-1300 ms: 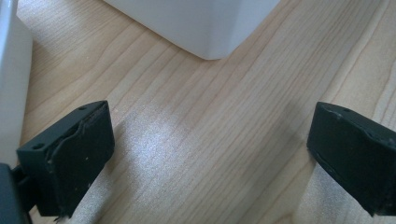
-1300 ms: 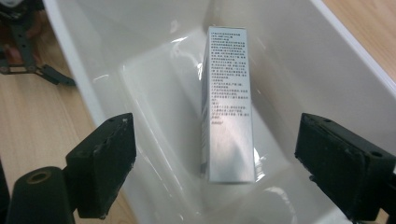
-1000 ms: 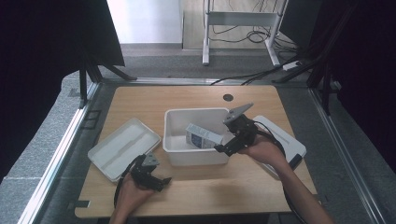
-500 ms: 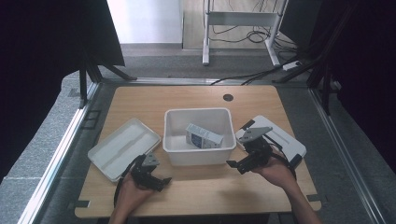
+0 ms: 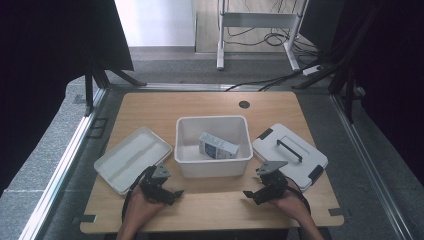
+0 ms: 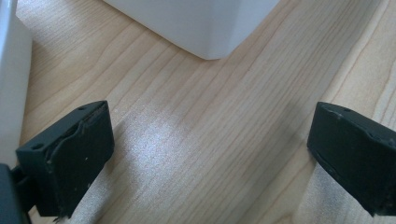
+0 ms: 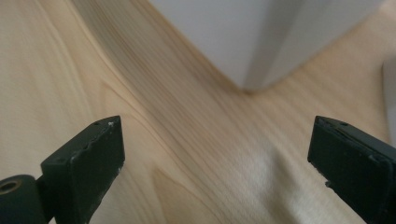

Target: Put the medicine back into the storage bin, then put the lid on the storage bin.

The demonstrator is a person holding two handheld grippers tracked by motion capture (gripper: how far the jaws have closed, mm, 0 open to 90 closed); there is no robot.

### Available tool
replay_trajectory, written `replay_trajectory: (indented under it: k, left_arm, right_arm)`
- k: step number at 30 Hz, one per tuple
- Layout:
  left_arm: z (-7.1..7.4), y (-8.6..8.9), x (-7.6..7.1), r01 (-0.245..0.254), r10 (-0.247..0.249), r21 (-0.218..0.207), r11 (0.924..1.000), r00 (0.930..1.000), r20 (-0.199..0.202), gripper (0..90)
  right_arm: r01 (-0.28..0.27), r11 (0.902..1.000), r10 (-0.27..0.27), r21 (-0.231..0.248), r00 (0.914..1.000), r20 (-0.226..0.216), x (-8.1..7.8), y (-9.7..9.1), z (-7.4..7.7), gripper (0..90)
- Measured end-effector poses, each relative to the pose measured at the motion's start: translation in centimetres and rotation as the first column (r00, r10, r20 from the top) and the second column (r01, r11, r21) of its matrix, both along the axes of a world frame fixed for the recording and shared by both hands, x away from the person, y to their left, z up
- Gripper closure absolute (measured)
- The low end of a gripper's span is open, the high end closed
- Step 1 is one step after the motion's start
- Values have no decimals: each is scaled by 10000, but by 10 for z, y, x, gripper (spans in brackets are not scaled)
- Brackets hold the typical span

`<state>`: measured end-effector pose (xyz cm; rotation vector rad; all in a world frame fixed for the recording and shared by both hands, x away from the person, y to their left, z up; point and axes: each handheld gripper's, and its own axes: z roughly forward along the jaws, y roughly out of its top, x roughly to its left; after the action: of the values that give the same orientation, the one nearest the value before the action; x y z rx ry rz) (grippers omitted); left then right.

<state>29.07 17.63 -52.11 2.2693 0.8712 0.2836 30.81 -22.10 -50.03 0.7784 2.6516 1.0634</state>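
Fingers (image 6: 70, 158) of both grippers are held apart, empty; the bin (image 5: 212, 167) ahead could be knocked if advanced carelessly.

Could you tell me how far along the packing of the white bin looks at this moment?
Done: the small carton lies inside the open white bin. In hand: nothing; the left gripper and right gripper rest open on the table. Probably left: the handled lid lies beside the bin, not on it.

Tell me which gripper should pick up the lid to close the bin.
Probably the right gripper: open, it sits just in front of the lid, right of the bin. The left gripper is across, by the tray.
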Motion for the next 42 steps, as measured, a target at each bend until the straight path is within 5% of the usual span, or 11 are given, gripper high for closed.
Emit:
replay_trajectory:
  k: [3, 9, 15, 24, 35, 42]
  left_arm:
    - [0, 0, 0, 2, -2, -1, 10000, 10000, -7, 5]
    - [0, 0, 1, -8, 8, 11, 10000, 10000, -22, 1]
    - [7, 0, 4, 8, -4, 473, 9989, 10000, -77, 8]
    - [36, 5, 14, 449, -420, 989, 9941, 9986, -322, 113]
    - [76, 41, 46, -135, 237, 1536, 9880, 9976, -647, 198]
    - [83, 71, 71, -767, 970, 1851, 9797, 9899, -1032, 254]
  right_arm:
    - [98, 9996, -98, -266, 10000, 16, -1, -2, -12, 32]
    - [258, 9997, -259, 33, 9994, 225, -2, -5, -18, 4]
    - [271, 9996, -271, 24, 9994, 223, -2, -5, -18, 3]
    - [277, 9996, -278, 28, 9994, 222, -2, -5, -18, 3]
    - [291, 9996, -292, 36, 9993, 224, -2, -5, -18, 5]
    - [301, 9995, -302, 40, 9993, 207, -2, -5, -18, 5]
